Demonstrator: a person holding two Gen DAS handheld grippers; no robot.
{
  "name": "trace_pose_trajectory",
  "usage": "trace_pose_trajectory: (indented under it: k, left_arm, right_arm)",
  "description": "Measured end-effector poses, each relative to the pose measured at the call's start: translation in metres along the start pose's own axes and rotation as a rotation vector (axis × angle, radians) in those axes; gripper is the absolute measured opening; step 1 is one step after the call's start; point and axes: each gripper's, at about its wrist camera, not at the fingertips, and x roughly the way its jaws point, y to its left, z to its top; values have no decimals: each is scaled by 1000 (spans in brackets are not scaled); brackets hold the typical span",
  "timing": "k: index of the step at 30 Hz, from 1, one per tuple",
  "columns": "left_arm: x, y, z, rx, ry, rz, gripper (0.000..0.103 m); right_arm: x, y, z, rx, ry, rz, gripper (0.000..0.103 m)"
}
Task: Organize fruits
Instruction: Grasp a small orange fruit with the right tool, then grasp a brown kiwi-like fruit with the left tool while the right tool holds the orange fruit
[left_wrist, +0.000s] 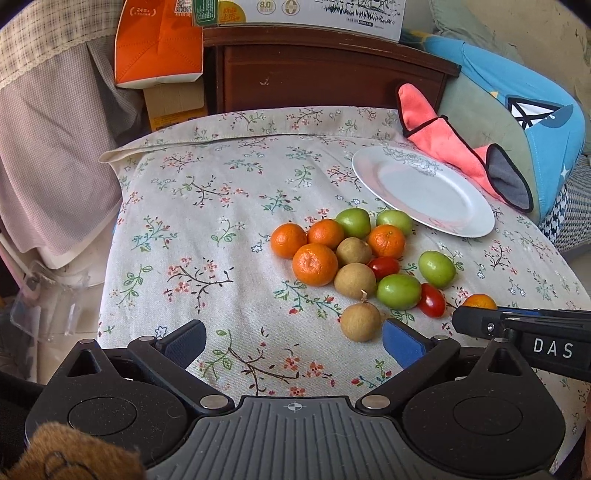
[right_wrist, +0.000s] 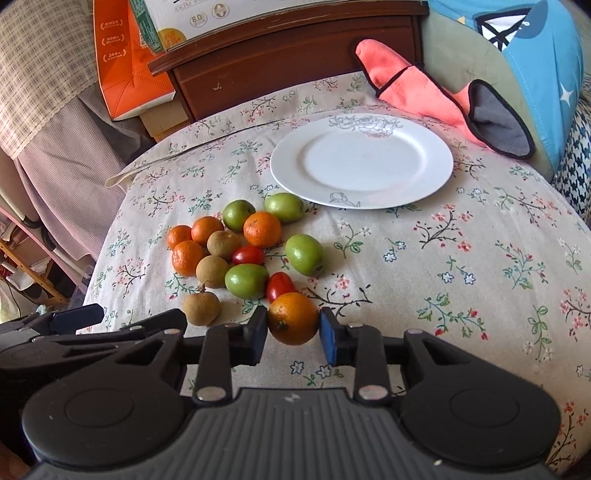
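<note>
A pile of small fruits lies on the floral tablecloth: several oranges (left_wrist: 314, 264), green fruits (left_wrist: 399, 291), brown longans (left_wrist: 360, 322) and red cherry tomatoes (left_wrist: 431, 300). A white plate (right_wrist: 424, 144) sits empty behind the pile; it also shows in the left wrist view (left_wrist: 461, 199). My right gripper (right_wrist: 293, 334) is shut on an orange (right_wrist: 293, 317) at the near edge of the pile. That orange peeks above the right gripper in the left wrist view (left_wrist: 479, 301). My left gripper (left_wrist: 293, 341) is open and empty, its right finger close to the nearest longan.
A pink and grey cloth (right_wrist: 436, 96) lies behind the plate against a blue cushion (right_wrist: 535, 62). A dark wooden cabinet (left_wrist: 325, 70) and an orange carton (left_wrist: 159, 40) stand beyond the table's far edge. The tablecloth (right_wrist: 461, 266) is bare to the right of the pile.
</note>
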Motion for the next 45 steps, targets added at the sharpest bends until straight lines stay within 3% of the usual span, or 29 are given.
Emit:
trace_pose_trajectory:
  k: [5,24,27,41,45]
  left_arm:
    - [4,-5,1,14,-1,-16,98]
    - [20,-29,1,97,12,-29,85]
    - [21,-30,1,101,13,-29,80]
    - [22,-34,-1,112,6,-67,27]
    - [21,-33,-1,95,7,-76,25]
  right_arm:
    - [-6,-12,3,48,-21,-58,30]
    - [-2,-21,1,85,11,-114,30]
    - [-2,-22,1,89,15,-119,30]
    - [0,-22,0,88,28,-125,30]
    - [0,-21,0,88,27,-124,30]
